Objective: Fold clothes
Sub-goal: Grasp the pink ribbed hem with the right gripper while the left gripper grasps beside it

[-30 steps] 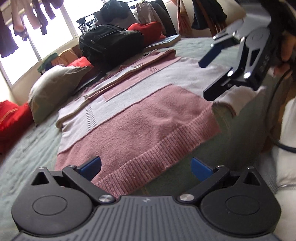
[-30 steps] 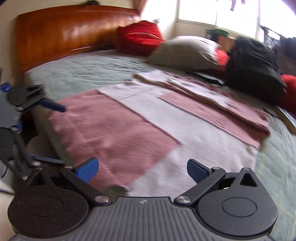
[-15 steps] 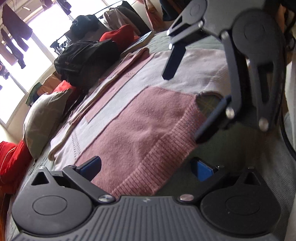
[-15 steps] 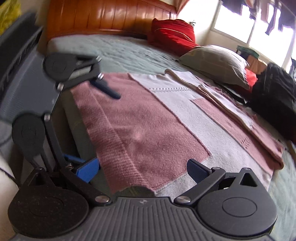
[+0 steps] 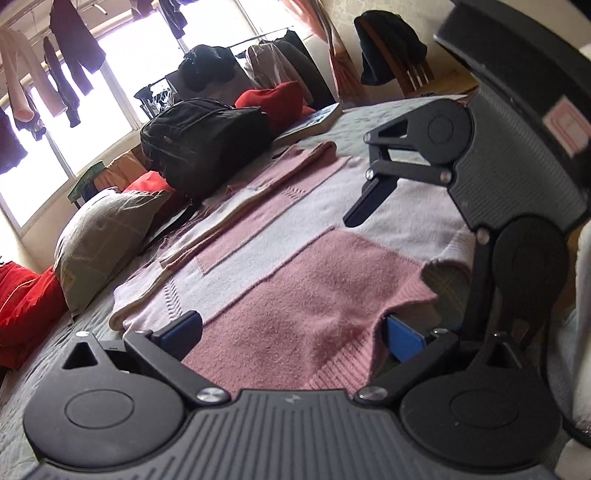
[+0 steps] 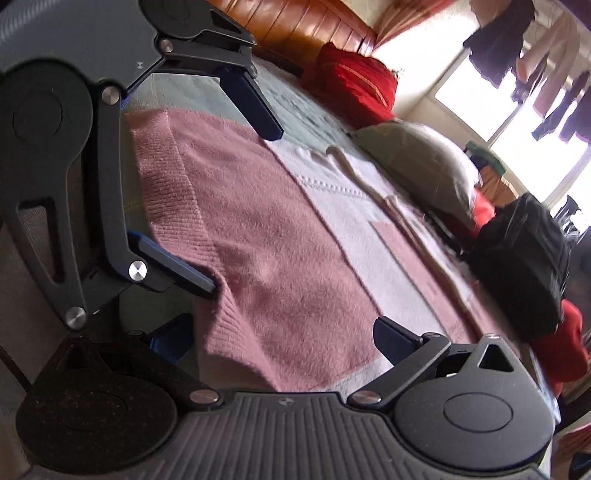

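Note:
A pink and pale lilac knit sweater [image 5: 295, 295] lies flat on the grey-green bedspread [image 5: 44, 365]. Its ribbed pink hem is at the near edge. My left gripper [image 5: 291, 334] is open, with the hem edge lying between its blue pads. In the right wrist view the sweater [image 6: 295, 240] fills the middle, and my right gripper [image 6: 284, 338] is open over the same hem. The left gripper [image 6: 243, 210] shows there with its lower finger tucked under the hem corner. The right gripper [image 5: 406, 273] stands close by, its jaws wide apart, one above the cloth.
A black backpack [image 5: 207, 140], a grey pillow [image 5: 99, 229], red cushions [image 5: 22, 306] and a book [image 5: 314, 122] line the bed's far side. A wooden headboard [image 6: 295, 26] stands at one end. Clothes hang at the window [image 5: 66, 66].
Both grippers have moved in close to the sweater's hem and to each other. The hem now lies between their fingers. Both have stayed open.

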The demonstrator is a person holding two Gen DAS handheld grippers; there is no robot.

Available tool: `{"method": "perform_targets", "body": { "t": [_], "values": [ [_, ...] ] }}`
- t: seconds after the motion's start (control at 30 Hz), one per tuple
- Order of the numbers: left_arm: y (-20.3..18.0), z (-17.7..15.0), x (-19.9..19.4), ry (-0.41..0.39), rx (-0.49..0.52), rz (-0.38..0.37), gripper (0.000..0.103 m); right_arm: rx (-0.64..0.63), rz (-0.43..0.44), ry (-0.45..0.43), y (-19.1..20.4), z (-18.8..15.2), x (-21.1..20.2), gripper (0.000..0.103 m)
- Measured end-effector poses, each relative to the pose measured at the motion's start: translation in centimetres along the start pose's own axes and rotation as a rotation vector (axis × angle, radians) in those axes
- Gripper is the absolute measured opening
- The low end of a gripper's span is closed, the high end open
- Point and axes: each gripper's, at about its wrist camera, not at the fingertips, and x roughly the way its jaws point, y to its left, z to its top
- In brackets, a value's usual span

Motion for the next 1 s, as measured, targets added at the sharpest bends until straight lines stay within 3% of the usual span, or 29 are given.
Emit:
{"method": "perform_targets", "body": {
  "t": [0.37,0.47,0.6,0.83,1.0],
  "values": [
    [-0.5,-2.0,0.0,0.041,0.018,-0.020,0.102,-0.109,-0.208,-0.071,0.9,0.3,-1.0,0.103],
    [-0.5,-2.0,0.4,0.044,0.019,0.013,0.102,-0.096,-0.212,-0.078,0.5,0.4,-1.2,0.103],
    [-0.2,-1.8,1.3,0.069,0.035,0.123,0.102,-0.086,-0.202,-0.077,0.2,0.4,-1.2,0.103],
    [0.8,-0.8,0.2,0.018,-0.009,0.151,0.102,-0.093,-0.104,-0.077,1.1,0.4,-0.6,0.103],
    [0.5,-1.4,0.1,0.019,0.014,0.102,0.102,-0.084,-0.244,-0.062,0.9,0.7,0.5,0.103]
  ]
}}
